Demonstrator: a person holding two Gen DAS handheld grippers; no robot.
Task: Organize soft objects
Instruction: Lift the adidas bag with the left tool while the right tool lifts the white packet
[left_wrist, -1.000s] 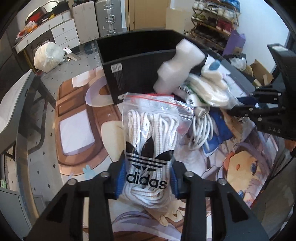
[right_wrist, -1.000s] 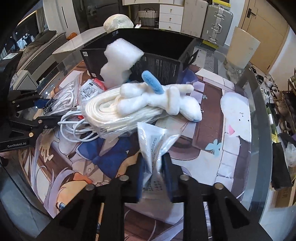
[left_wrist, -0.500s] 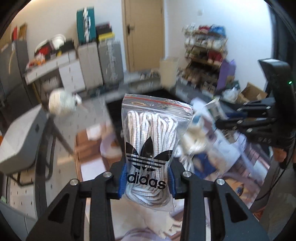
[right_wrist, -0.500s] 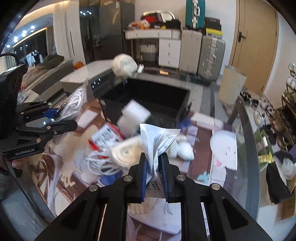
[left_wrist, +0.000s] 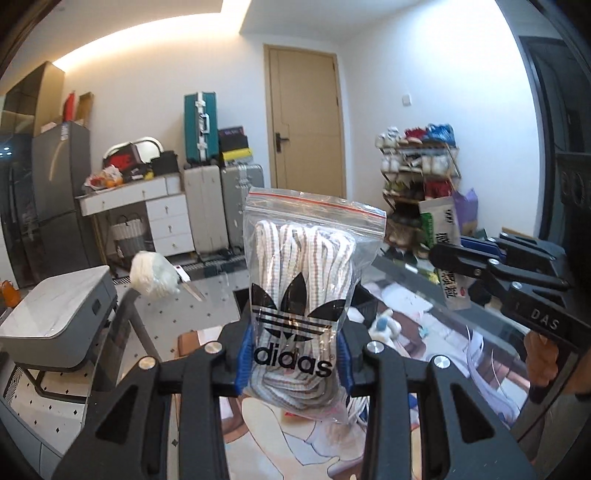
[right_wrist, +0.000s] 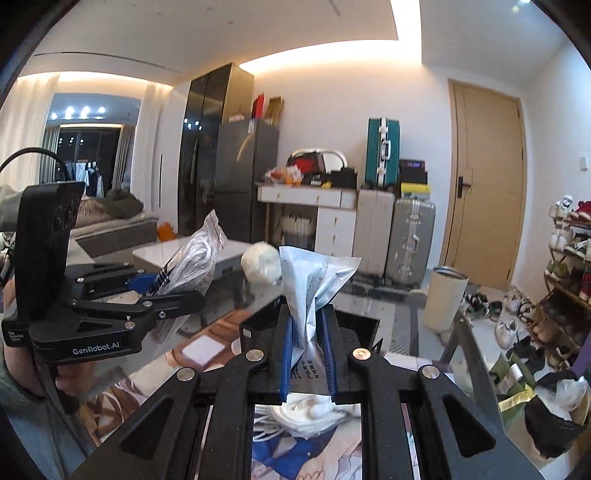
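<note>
My left gripper (left_wrist: 293, 354) is shut on a clear zip bag (left_wrist: 303, 273) of white laces with a black adidas logo, held upright well above the table. My right gripper (right_wrist: 308, 347) is shut on a crumpled silvery-white printed packet (right_wrist: 314, 273), also lifted. Each gripper shows in the other's view: the right gripper (left_wrist: 465, 254) with its packet (left_wrist: 441, 221) at the right, the left gripper (right_wrist: 173, 291) with the lace bag (right_wrist: 195, 254) at the left. A black open box (right_wrist: 354, 325) sits on the table just behind my right fingers, mostly hidden.
The glass table carries a printed cartoon mat (left_wrist: 424, 332). On it lie a small white and blue plush (left_wrist: 384, 326) and a heap of white cable and bags (right_wrist: 306, 410). A white fluffy bundle (left_wrist: 153, 275) rests at the far table edge. Suitcases, drawers and a shoe rack line the walls.
Both grippers have risen and tilted up, from looking down at the table to looking across the room. Each still grips its bag.
</note>
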